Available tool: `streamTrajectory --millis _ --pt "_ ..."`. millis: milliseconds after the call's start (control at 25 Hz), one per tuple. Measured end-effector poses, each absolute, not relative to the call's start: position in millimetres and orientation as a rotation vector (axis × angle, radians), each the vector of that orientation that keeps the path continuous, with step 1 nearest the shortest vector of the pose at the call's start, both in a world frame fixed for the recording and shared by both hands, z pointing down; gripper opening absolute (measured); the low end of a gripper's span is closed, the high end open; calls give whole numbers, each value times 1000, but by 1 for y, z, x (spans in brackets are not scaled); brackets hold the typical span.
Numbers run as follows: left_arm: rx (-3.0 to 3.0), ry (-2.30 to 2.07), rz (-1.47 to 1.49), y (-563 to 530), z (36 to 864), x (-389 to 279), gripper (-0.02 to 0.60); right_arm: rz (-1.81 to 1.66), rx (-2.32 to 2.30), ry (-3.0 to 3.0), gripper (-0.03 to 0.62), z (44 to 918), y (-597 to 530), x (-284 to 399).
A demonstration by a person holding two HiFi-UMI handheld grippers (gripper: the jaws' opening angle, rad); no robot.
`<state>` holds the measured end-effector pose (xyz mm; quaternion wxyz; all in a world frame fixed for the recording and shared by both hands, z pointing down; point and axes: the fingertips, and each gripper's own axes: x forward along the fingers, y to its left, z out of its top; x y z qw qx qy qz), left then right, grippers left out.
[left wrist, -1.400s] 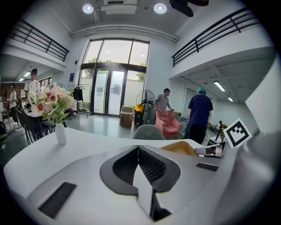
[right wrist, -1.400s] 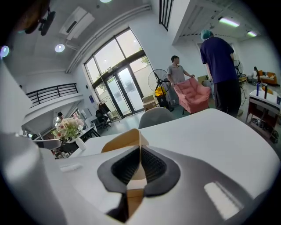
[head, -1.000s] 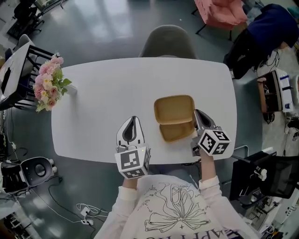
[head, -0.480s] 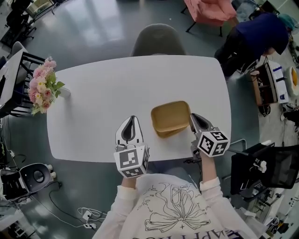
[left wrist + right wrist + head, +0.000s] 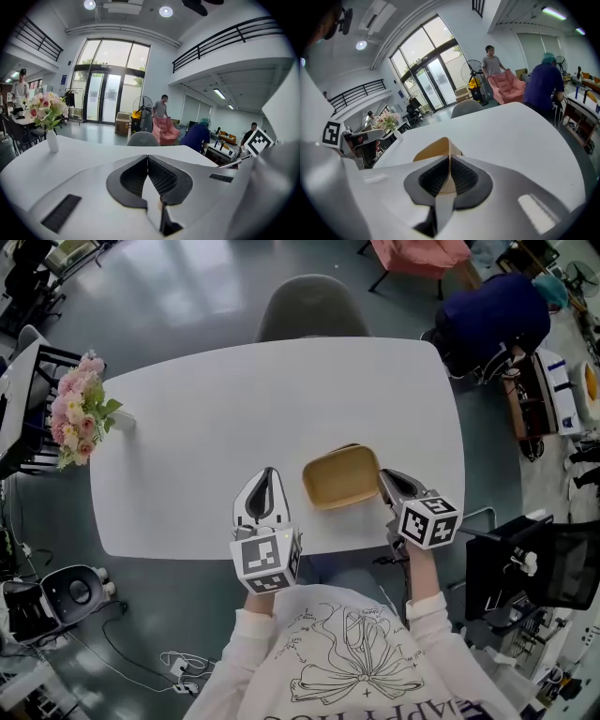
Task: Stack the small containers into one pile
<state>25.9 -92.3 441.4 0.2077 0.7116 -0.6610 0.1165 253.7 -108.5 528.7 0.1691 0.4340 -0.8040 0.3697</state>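
Observation:
Two tan containers lie one on the other on the white table, right of centre near the front edge. A sliver of the lower one's rim shows at the far side. My right gripper is shut on the right rim of the upper container, and in the right gripper view the tan wall runs between the jaws of the right gripper. My left gripper rests left of the pile, shut and empty. The left gripper view shows the left gripper with its jaws together over bare table.
A vase of pink flowers stands at the table's far left corner. A grey chair sits at the far side. A person in dark blue bends over a desk at the right, beyond the table.
My right gripper has carried its container away from me, onto the other one, so the two now overlap as a single pile. The left gripper has shifted only slightly.

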Motion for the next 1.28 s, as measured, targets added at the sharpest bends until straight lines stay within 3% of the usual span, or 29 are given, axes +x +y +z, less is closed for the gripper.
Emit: streamTrajectory --millis 680,720,800,1280 --pt "1917 -1885 340 -70 447 23 6 955 1148 -2145 29 582 -114 260" --pt "1914 -1888 338 -69 447 21 6 951 1158 -2141 36 583 -115 259" --pt "1909 -1896 335 -69 446 18 6 933 1175 -2144 115 580 -115 254" --pt "2012 -1920 256 -86 400 3 6 591 1440 -2391 94 461 -128 209"
